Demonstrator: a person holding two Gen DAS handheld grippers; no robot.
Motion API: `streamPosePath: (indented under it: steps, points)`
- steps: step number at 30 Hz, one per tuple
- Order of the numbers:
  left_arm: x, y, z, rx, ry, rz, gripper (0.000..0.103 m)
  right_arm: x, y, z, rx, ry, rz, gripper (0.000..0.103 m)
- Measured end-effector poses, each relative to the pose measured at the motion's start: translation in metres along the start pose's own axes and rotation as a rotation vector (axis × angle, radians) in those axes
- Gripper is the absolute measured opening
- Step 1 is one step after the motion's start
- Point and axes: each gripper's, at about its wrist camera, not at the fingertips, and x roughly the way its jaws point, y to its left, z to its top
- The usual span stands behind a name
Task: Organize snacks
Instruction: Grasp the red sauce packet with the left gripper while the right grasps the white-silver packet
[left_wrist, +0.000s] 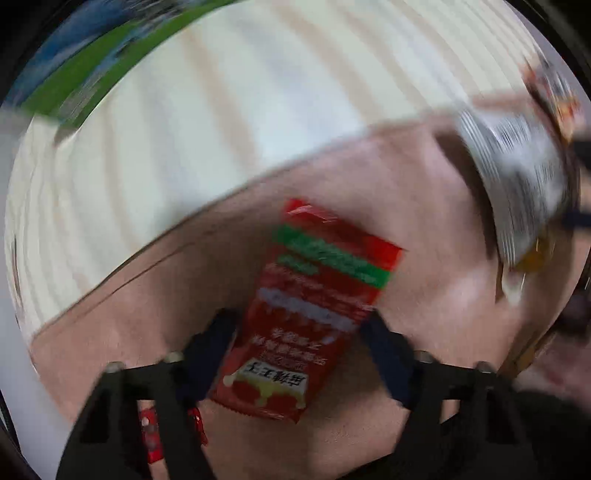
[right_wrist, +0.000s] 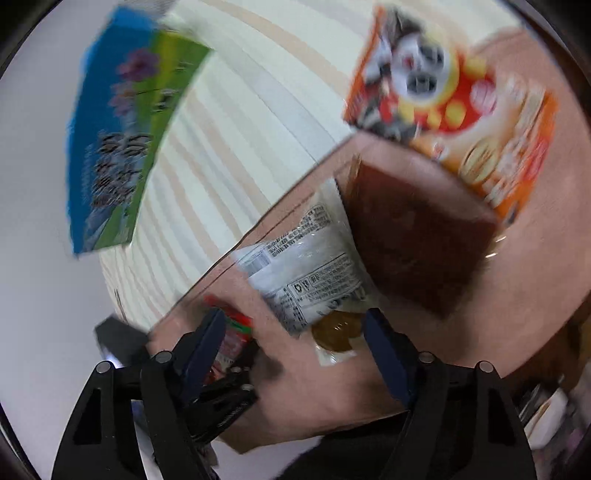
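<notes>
Apparently little was sorted yet. From the left wrist, the left gripper (left_wrist: 299, 325) stood spread around the red snack packet (left_wrist: 306, 317) on the brown surface (left_wrist: 424, 221), perhaps touching it. From the right wrist, the right gripper (right_wrist: 295, 328) stood spread over the clear-wrapped snack (right_wrist: 314, 258), other packs lying loose.

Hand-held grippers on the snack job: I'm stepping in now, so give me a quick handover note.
Left hand-held gripper: open, straddling the red snack packet on the pink surface; pads not clearly pressing.
Right hand-held gripper: open, over the clear packet; nothing gripped.
Nearby: dark brown packet, orange panda bag, and blue-green box on the striped cloth.
Done: nothing visibly sorted.
Left: grasp both packets, then place all the snacks.
</notes>
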Motion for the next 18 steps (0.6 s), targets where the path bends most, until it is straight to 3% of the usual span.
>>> streamPosePath:
  steps: [2, 5, 7, 9, 10, 13, 16, 18]
  points:
    - [-0.002, 0.021, 0.003, -0.106, -0.007, -0.011, 0.065, 0.013, 0.0, 0.005, 0.026, 0.014, 0.011, 0.073]
    - [-0.001, 0.057, 0.0, -0.29, 0.0, -0.087, 0.065, 0.023, 0.011, 0.02, 0.03, 0.003, -0.019, 0.066]
    - [0.001, 0.073, -0.004, -0.39, 0.011, -0.156, 0.065, 0.033, 0.025, 0.028, -0.023, 0.005, -0.07, 0.064]
    - [0.003, 0.086, -0.011, -0.466, 0.011, -0.208, 0.065, 0.045, 0.054, 0.034, -0.168, 0.013, -0.172, 0.064]
    - [0.005, 0.09, -0.014, -0.491, 0.011, -0.228, 0.065, 0.049, 0.065, 0.036, -0.228, 0.013, -0.201, 0.064]
    - [0.008, 0.097, -0.02, -0.543, 0.013, -0.271, 0.065, 0.066, 0.121, 0.027, -0.581, 0.022, -0.369, 0.066]
    - [0.012, 0.102, -0.023, -0.551, 0.016, -0.286, 0.065, 0.066, 0.136, 0.024, -0.606, 0.022, -0.371, 0.087]
    - [0.016, 0.103, -0.023, -0.529, 0.024, -0.278, 0.066, 0.067, 0.137, 0.029, -0.544, 0.014, -0.337, 0.088]
